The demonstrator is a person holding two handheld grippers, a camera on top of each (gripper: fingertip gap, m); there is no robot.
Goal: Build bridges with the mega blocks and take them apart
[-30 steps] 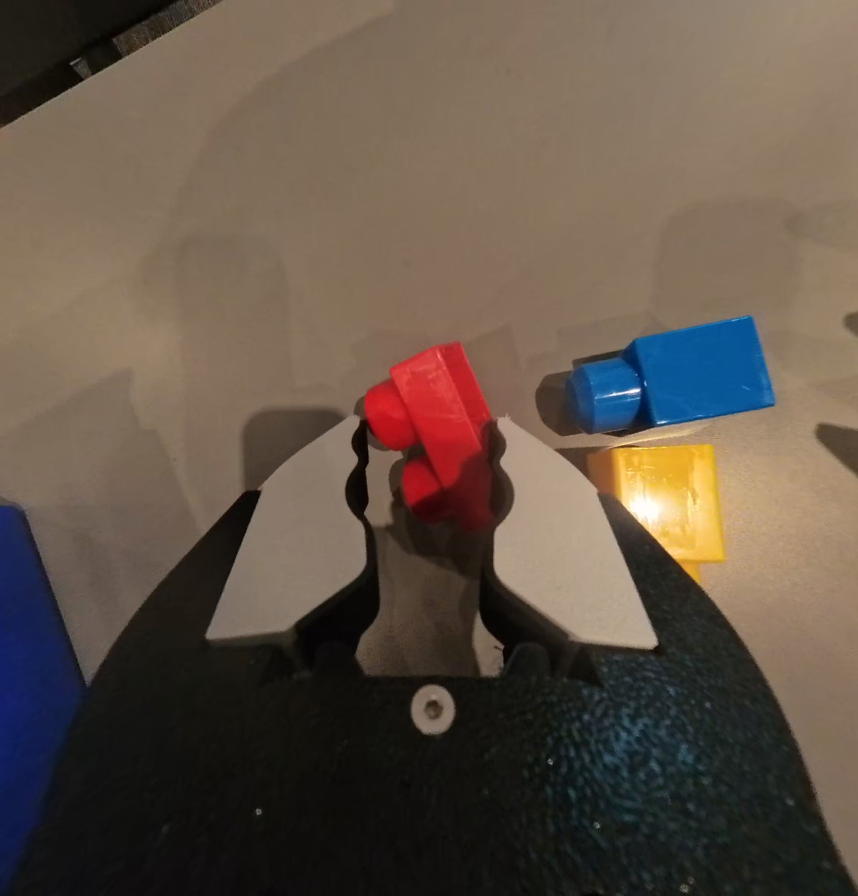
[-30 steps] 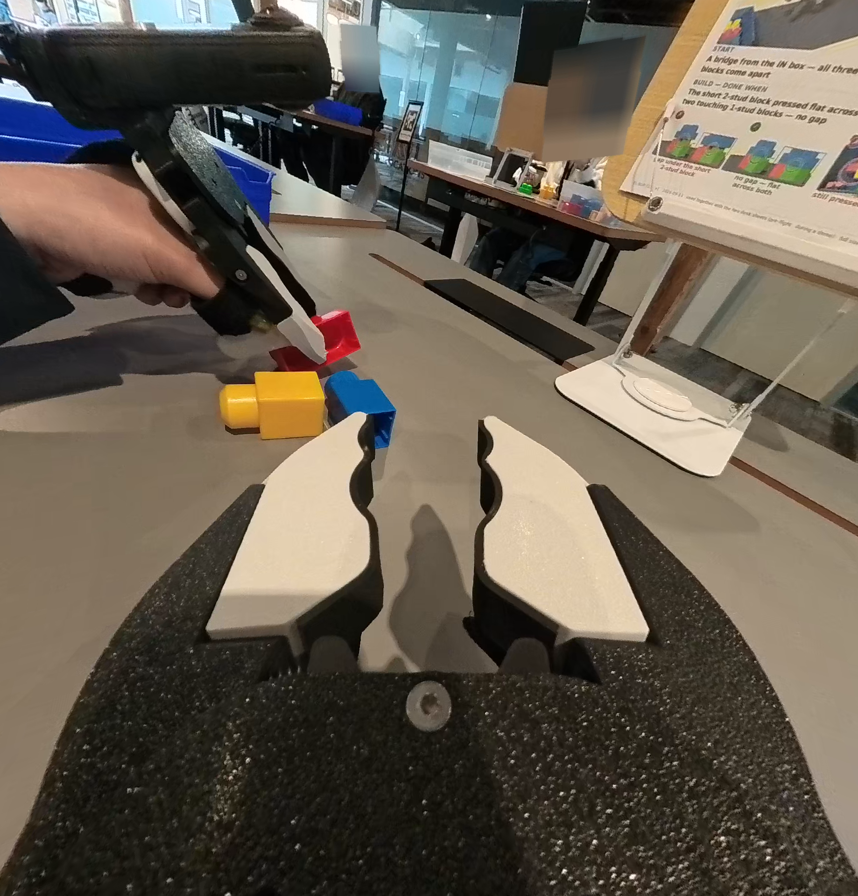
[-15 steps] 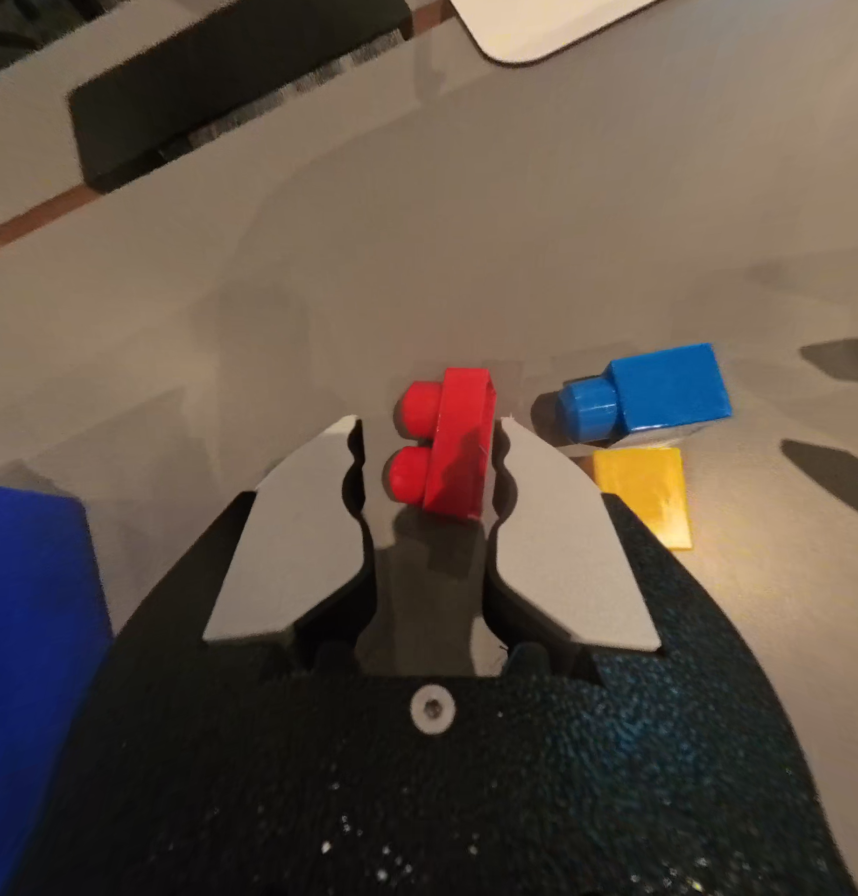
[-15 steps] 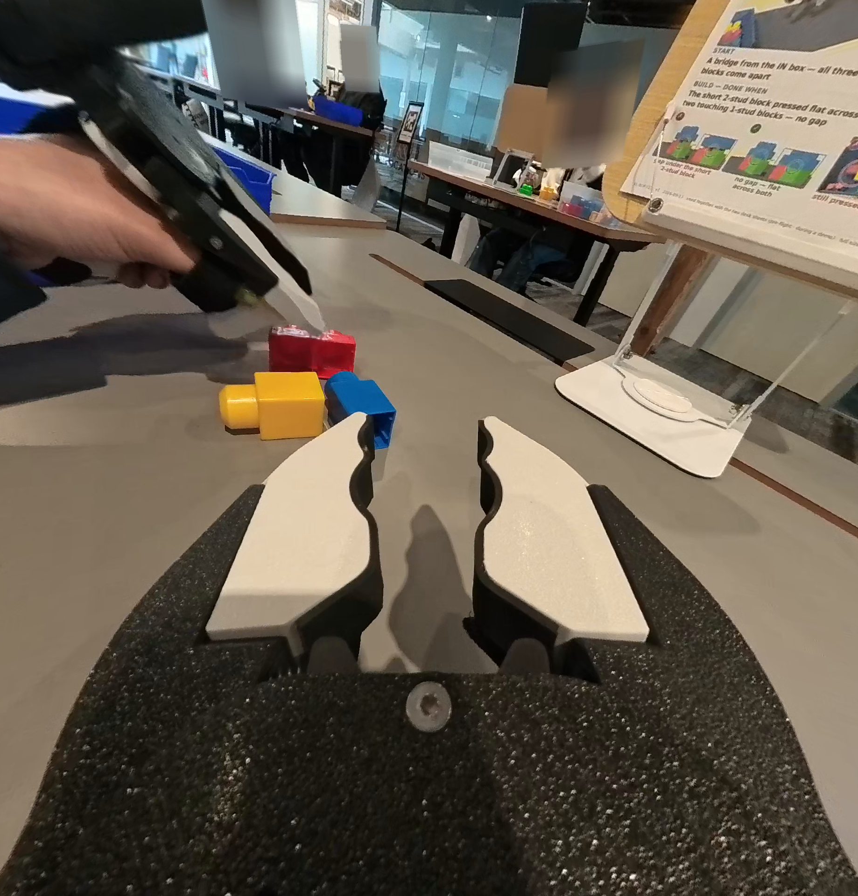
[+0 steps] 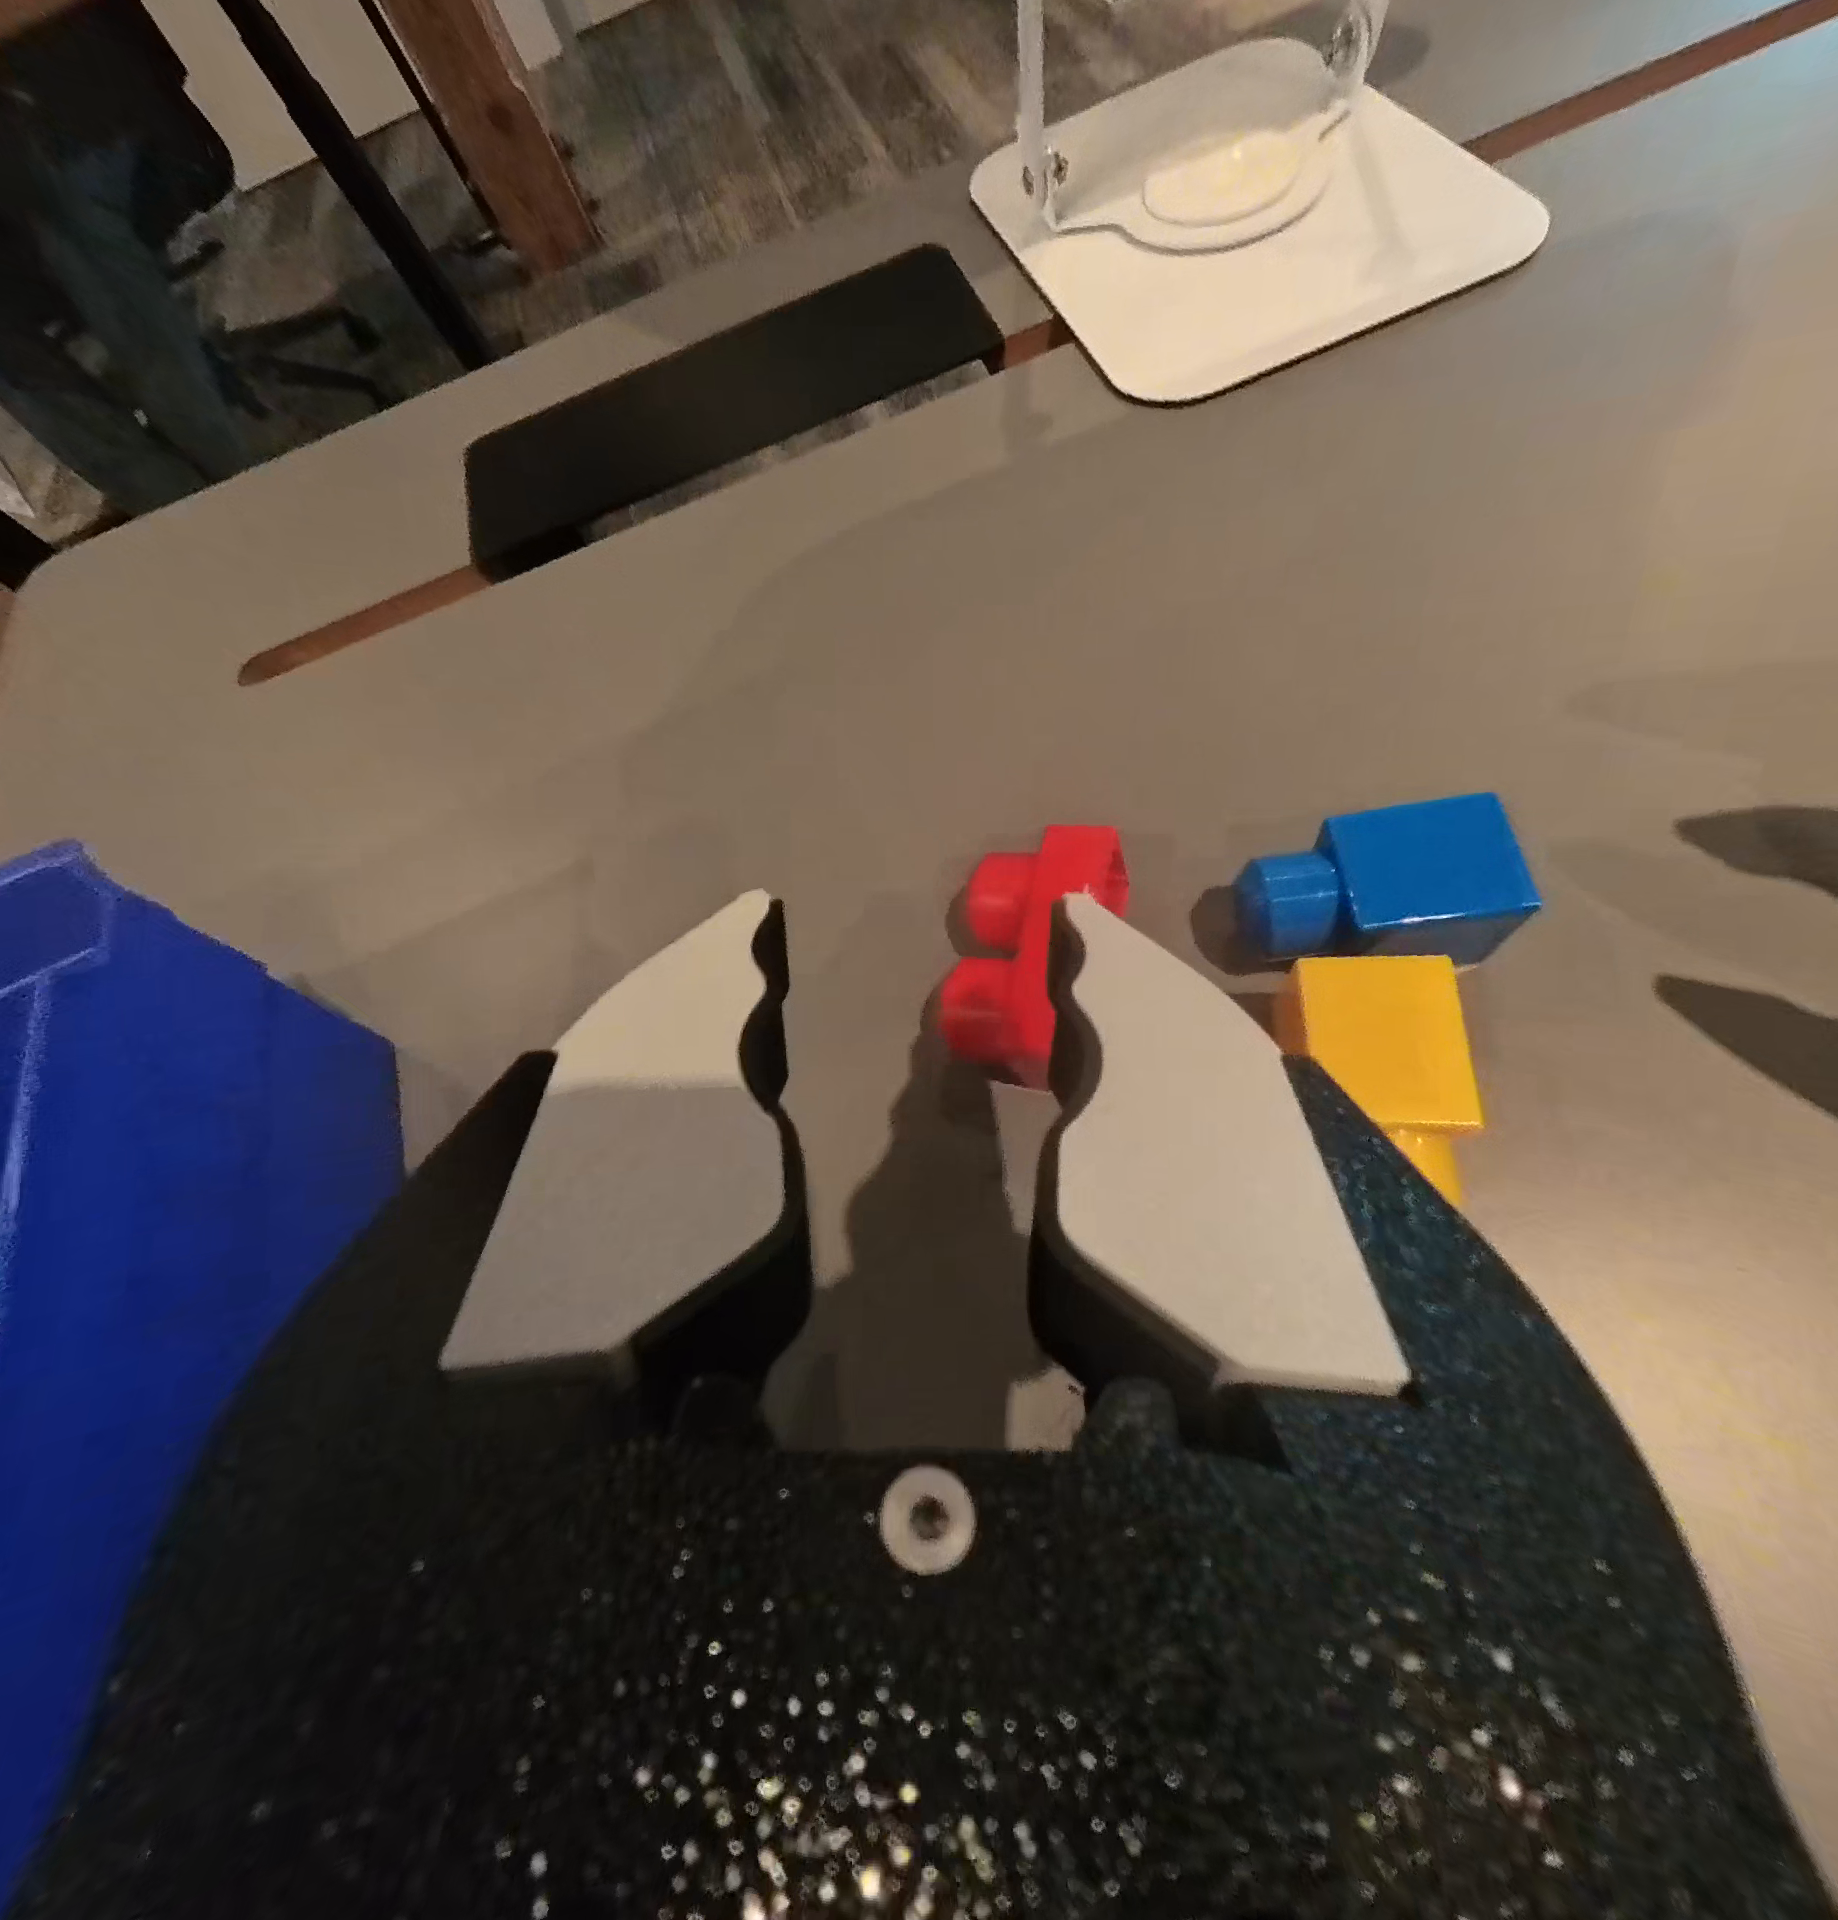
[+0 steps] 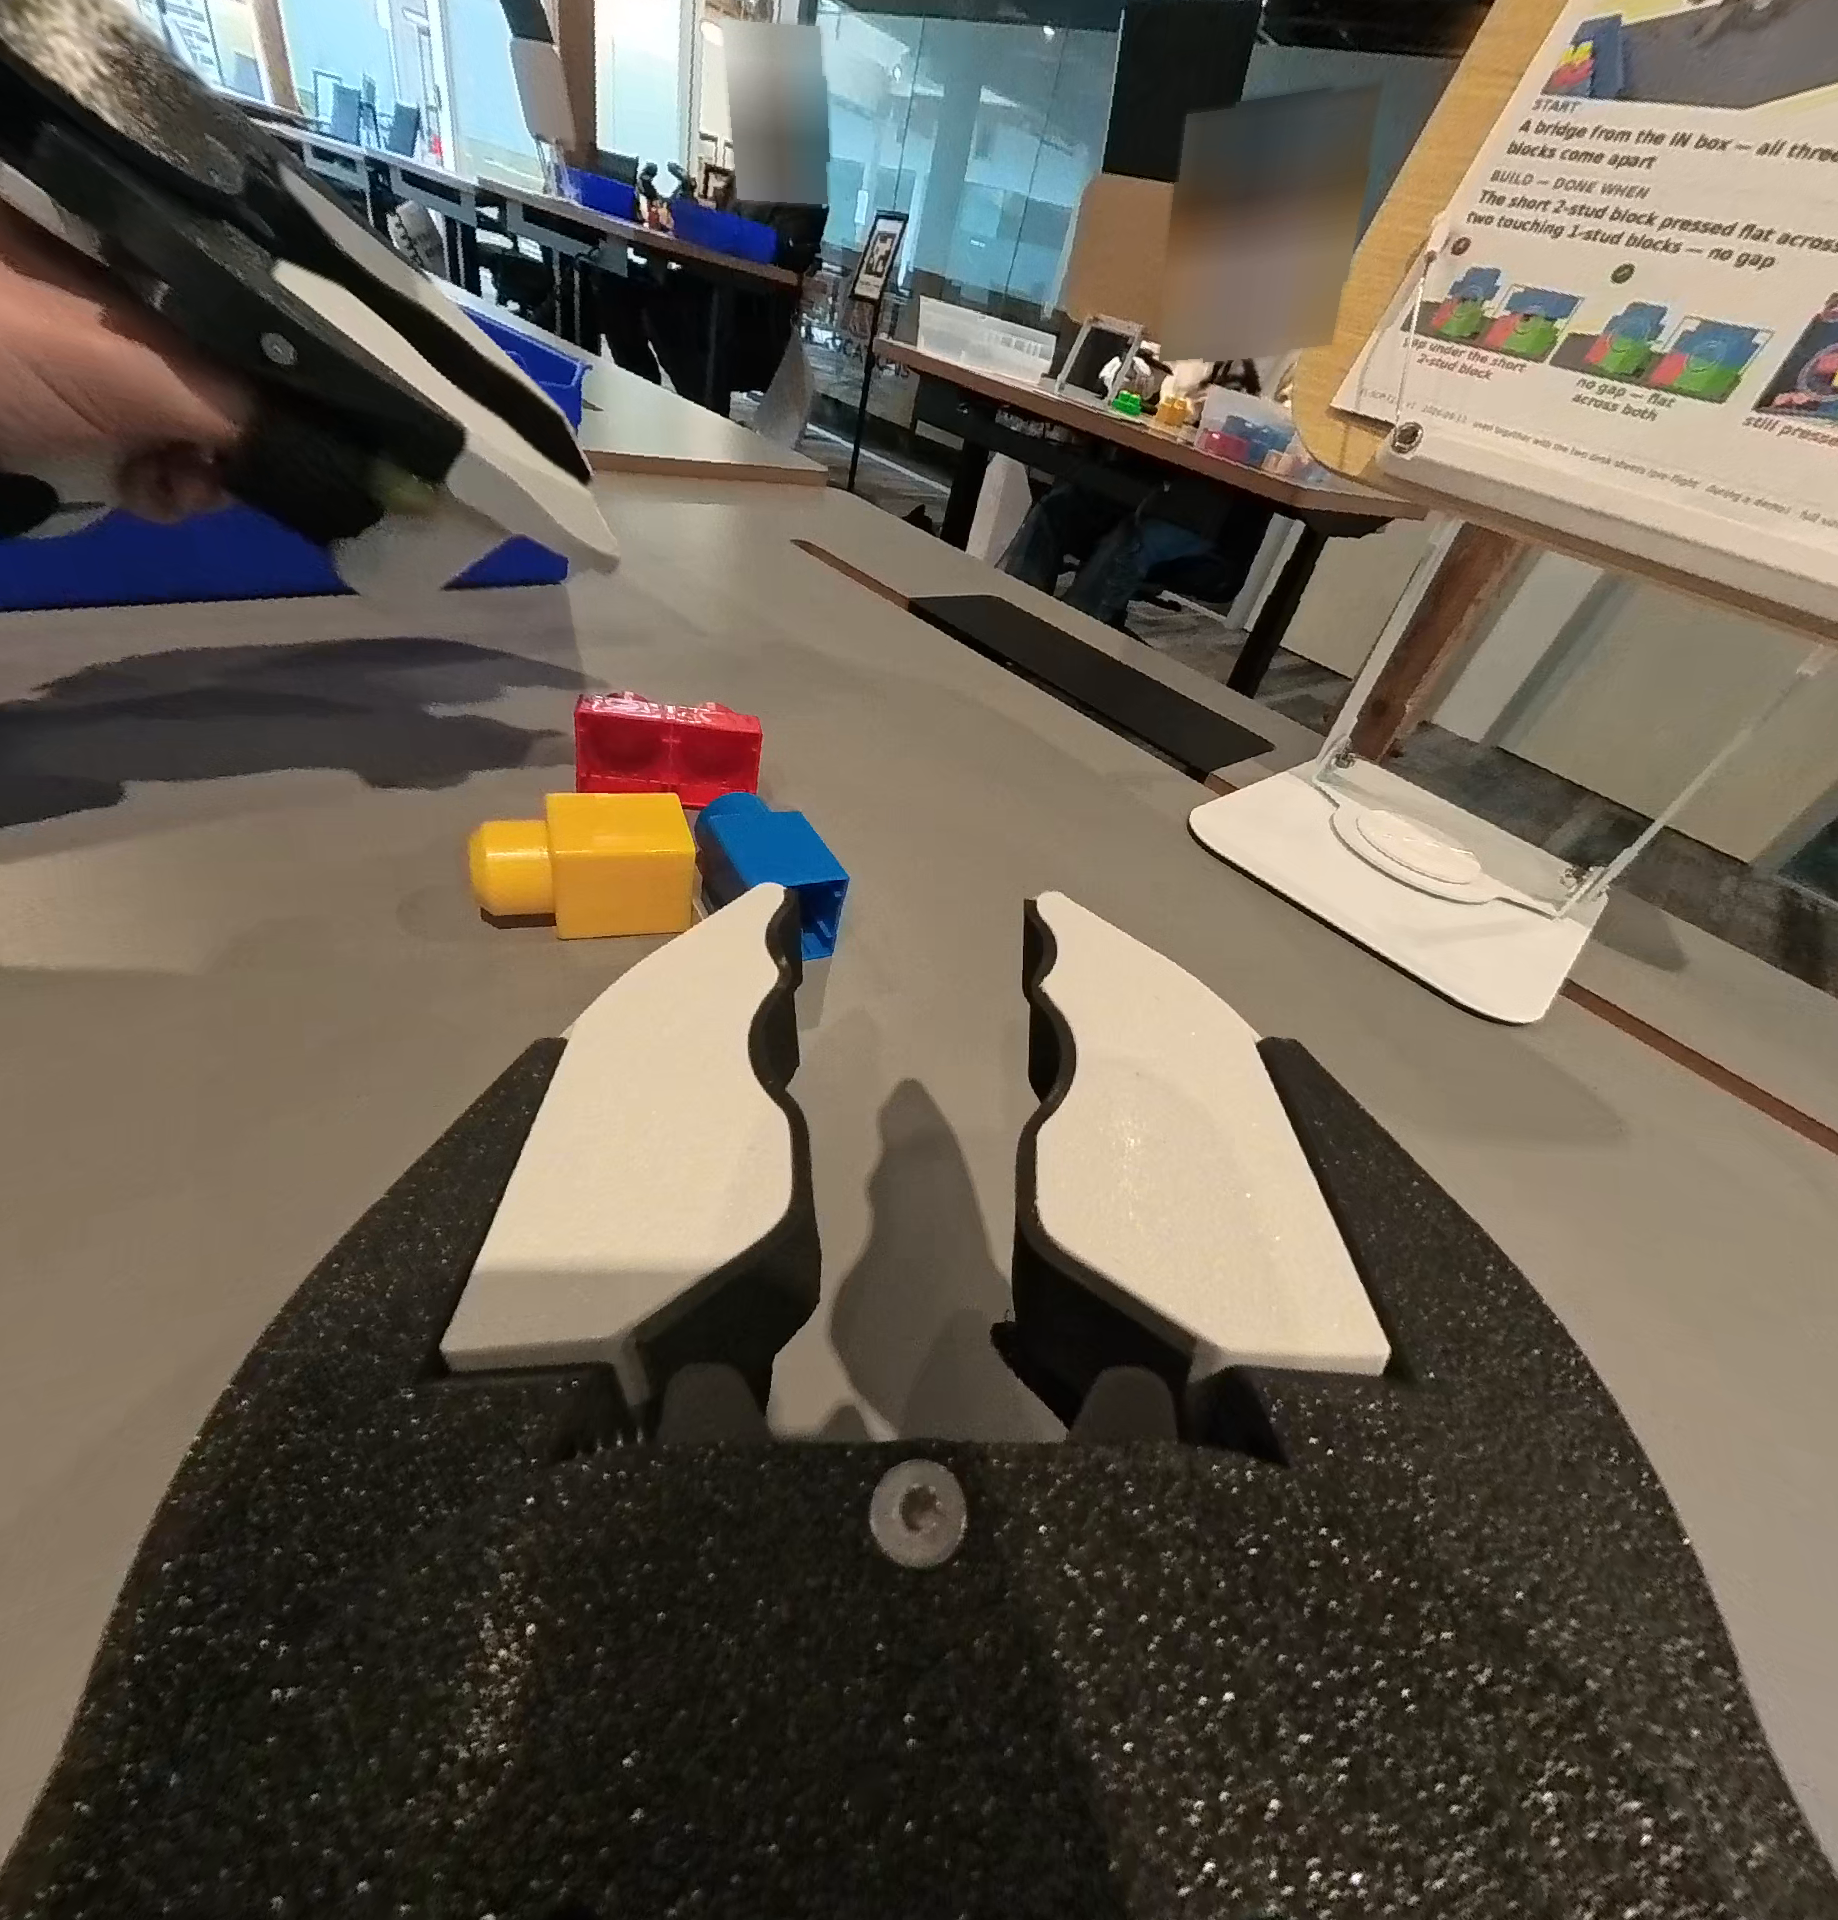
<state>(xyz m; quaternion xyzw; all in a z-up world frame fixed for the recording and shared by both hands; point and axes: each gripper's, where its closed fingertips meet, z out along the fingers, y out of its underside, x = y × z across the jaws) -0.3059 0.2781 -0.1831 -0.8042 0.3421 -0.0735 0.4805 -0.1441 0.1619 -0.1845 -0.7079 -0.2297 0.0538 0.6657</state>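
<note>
A red two-stud block (image 5: pixel 1008 966) lies on its side on the grey table, studs pointing left. It shows from its hollow underside in the right wrist view (image 6: pixel 666 748). A blue one-stud block (image 5: pixel 1414 894) and a yellow one-stud block (image 5: pixel 1377 1039) lie on their sides just right of it; both also show in the right wrist view, the blue one (image 6: pixel 780 862) and the yellow one (image 6: pixel 603 862). My left gripper (image 5: pixel 920 914) is open and empty, raised above the table, as the right wrist view (image 6: pixel 520 499) confirms. My right gripper (image 6: pixel 910 904) is open and empty, low over the table near the blue block.
A blue bin (image 5: pixel 115 1091) stands at the left. A white stand base (image 6: pixel 1414 894) with an instruction sheet (image 6: pixel 1673 260) is at the right. A black strip (image 5: pixel 728 405) lies at the table's far edge. A hand (image 6: pixel 53 384) holds the left gripper. The yellow one-stud block (image 5: pixel 1377 1039) sits 8 centimeters or so from the ends of my left fingers. Look for it in the right wrist view (image 6: pixel 621 811) too.
The left gripper let go of the red block, which went from tilted between the fingers to lying on the table. The gripper then lifted and drew back. The right gripper stayed still.
</note>
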